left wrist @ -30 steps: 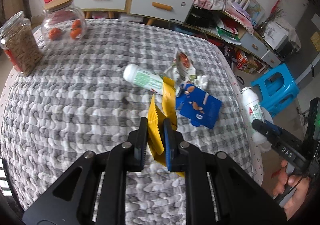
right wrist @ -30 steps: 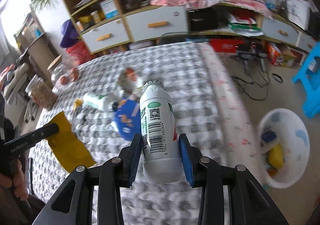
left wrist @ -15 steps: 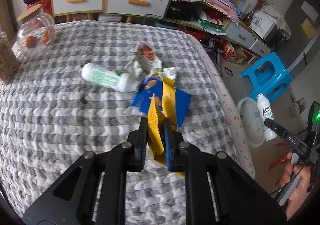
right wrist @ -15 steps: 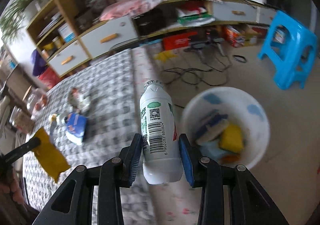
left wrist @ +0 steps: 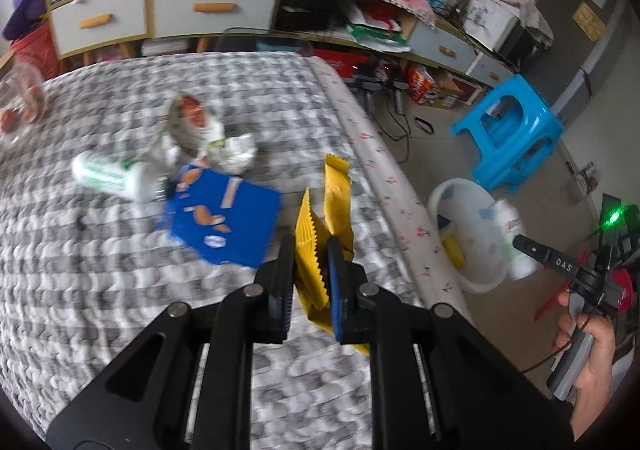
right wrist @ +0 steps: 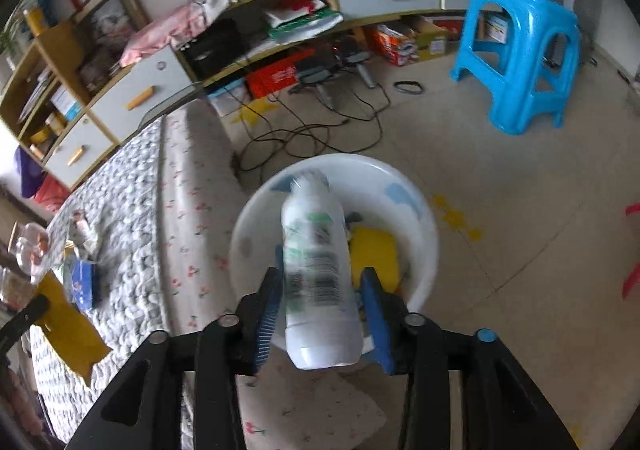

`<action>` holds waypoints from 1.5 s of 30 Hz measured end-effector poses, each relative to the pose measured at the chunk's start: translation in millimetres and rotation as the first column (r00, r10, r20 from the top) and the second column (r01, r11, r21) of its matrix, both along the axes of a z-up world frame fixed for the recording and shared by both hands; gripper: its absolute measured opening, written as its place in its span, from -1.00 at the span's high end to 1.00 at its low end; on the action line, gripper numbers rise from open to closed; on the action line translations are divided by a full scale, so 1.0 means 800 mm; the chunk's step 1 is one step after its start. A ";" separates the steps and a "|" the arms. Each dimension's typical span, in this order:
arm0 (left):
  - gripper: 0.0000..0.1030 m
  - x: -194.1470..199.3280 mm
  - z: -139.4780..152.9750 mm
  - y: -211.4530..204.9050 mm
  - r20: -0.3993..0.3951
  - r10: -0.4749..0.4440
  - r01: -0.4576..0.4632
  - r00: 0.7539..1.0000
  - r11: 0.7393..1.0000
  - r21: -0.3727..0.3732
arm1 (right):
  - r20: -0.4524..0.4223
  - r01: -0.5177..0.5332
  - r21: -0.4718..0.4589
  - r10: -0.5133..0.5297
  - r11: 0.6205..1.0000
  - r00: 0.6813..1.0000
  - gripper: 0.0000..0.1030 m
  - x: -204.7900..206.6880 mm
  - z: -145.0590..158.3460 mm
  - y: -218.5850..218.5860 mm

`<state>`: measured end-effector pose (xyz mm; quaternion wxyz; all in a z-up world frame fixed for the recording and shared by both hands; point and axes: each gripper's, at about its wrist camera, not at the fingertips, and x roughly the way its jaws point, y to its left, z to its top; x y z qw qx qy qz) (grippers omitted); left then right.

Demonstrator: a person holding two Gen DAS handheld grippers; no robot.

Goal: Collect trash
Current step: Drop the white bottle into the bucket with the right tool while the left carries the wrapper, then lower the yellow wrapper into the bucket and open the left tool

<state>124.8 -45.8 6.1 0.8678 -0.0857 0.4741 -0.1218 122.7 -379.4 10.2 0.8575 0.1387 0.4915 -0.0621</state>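
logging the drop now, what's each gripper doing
Left gripper: closed on the yellow wrapper.
Right gripper: jaws opening, the white bottle between them, blurred, pads off it, above the white basin.

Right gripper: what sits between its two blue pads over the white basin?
In the right wrist view, the white bottle hangs between the right gripper pads as the jaws open, above the white basin.

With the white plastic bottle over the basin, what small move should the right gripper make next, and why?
Probably finish letting go: the right gripper has its jaws opening around the white plastic bottle, which hangs blurred right above the white plastic basin on the floor, so it should drop in with the trash already there.
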 end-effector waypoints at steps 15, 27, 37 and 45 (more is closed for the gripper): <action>0.68 0.037 -0.008 -0.169 0.058 -0.200 0.199 0.978 0.980 0.026 | 0.039 0.092 0.006 -0.092 0.996 0.995 -0.06 -0.050 0.014 -0.078; 0.68 0.060 -0.020 -0.250 0.088 -0.273 0.268 0.958 0.961 0.062 | 0.042 0.148 0.018 -0.149 0.989 0.988 -0.07 -0.071 0.013 -0.120; -0.40 0.060 -0.017 -0.255 0.094 -0.296 0.289 0.950 0.954 0.083 | 0.059 0.131 -0.003 -0.130 0.991 0.990 -0.18 -0.067 0.019 -0.111; -0.62 0.054 -0.013 -0.224 0.070 -0.272 0.264 0.960 0.959 0.100 | 0.059 0.112 -0.016 -0.111 0.994 0.992 -0.21 -0.061 0.021 -0.097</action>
